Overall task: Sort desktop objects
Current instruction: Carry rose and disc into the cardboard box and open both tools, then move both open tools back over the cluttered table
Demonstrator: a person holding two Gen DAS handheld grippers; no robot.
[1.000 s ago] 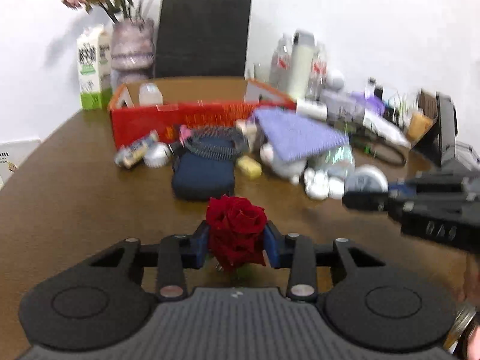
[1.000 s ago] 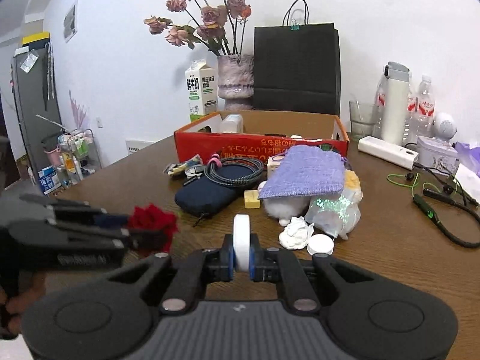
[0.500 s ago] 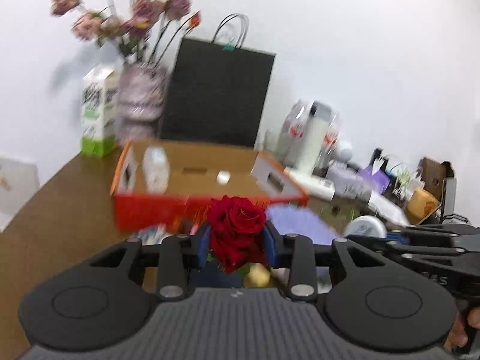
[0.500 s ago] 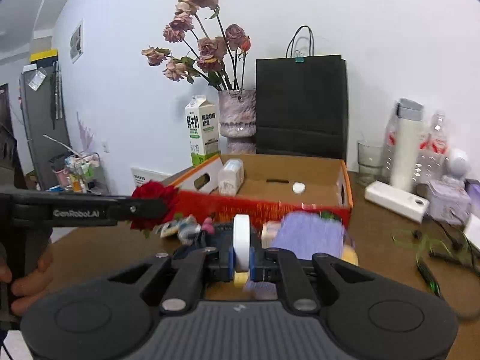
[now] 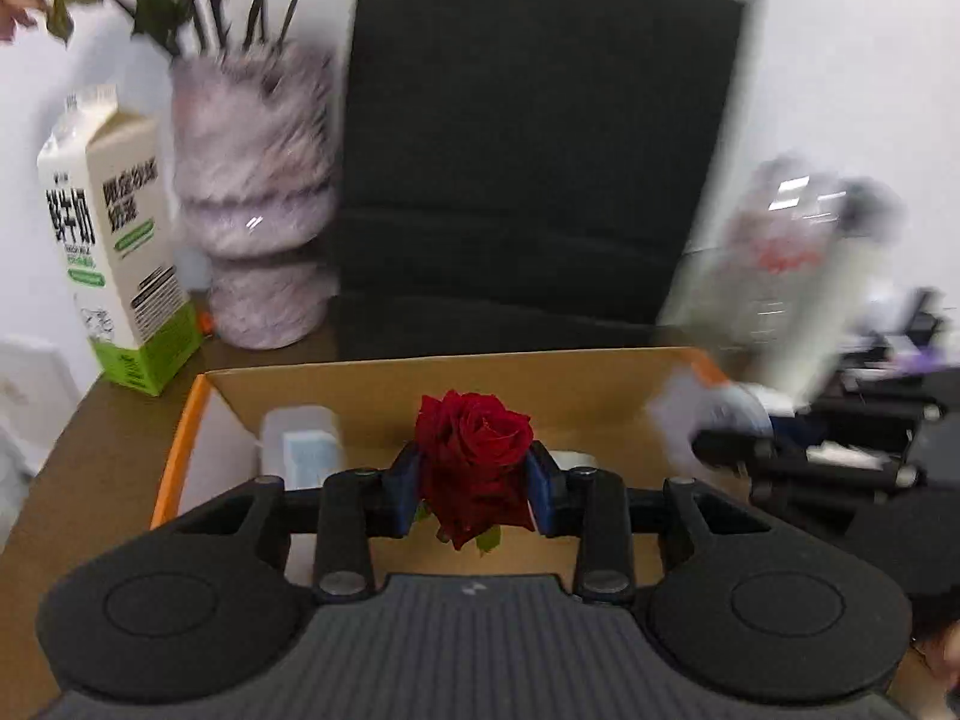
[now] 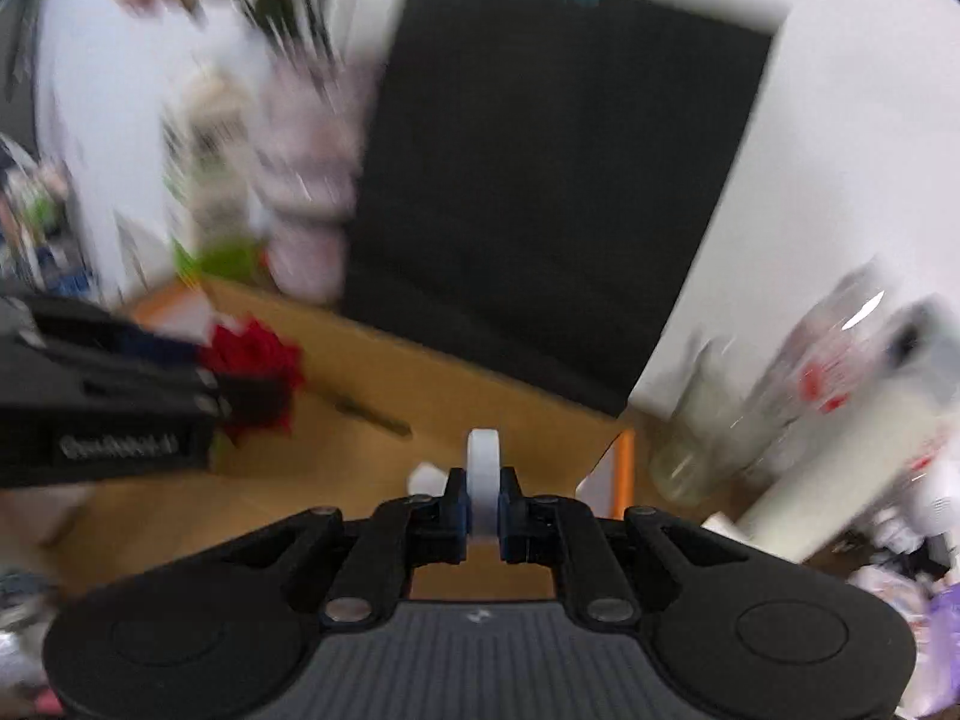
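My left gripper [image 5: 474, 483] is shut on a red rose [image 5: 474, 450] and holds it above the open cardboard box [image 5: 576, 378] with orange edges. My right gripper [image 6: 483, 501] is shut on a white round disc [image 6: 483, 471], held edge-on, over the same box [image 6: 444, 396]. The left gripper with the rose [image 6: 258, 360] shows at the left of the right wrist view. The right gripper [image 5: 738, 450] shows blurred at the right of the left wrist view. A clear plastic container [image 5: 303, 447] and a small white item [image 6: 423, 474] lie inside the box.
Behind the box stand a milk carton [image 5: 114, 264], a pink vase [image 5: 258, 222] with dried flowers and a black paper bag [image 5: 528, 168]. Bottles [image 5: 804, 264] and a glass [image 6: 690, 450] stand at the right. Both views are motion-blurred.
Both grippers have moved forward from over the table clutter to above the box, each still holding its object. The box and bag now fill the views.
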